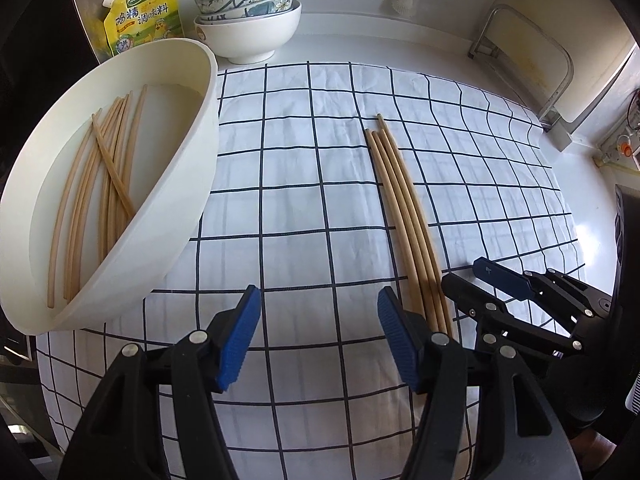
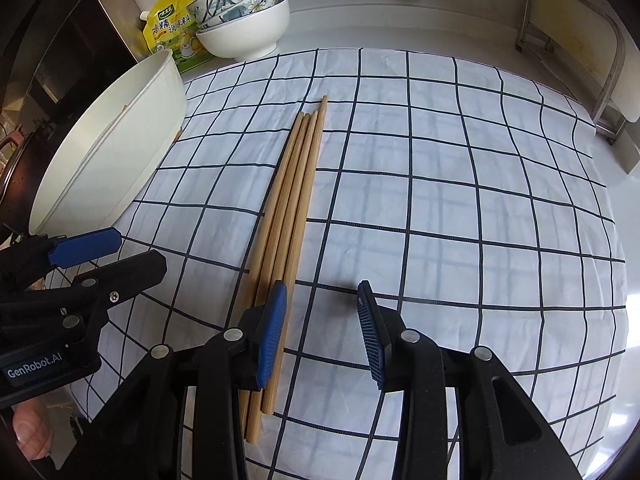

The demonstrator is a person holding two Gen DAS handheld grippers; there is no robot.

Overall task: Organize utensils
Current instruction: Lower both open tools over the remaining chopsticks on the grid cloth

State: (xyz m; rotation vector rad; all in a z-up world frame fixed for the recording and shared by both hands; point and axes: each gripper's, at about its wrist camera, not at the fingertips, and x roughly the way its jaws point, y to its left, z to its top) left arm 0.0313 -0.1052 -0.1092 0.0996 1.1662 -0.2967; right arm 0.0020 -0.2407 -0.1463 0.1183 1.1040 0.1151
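Several light wooden chopsticks lie side by side on the checked cloth, pointing away from me. My left gripper hangs open over bare cloth just left of their near ends, with nothing between its fingers. A white oval basin at the left holds several more chopsticks. In the right wrist view the chopsticks run under the left finger of my right gripper, which is open over bare cloth. The basin stands at the left there. Each gripper shows in the other's view, right gripper and left gripper.
Stacked bowls and a yellow seasoning pouch stand at the back left by the wall. A metal-framed rack is at the back right. A dark pan sits behind the basin. A fingertip shows at the lower left.
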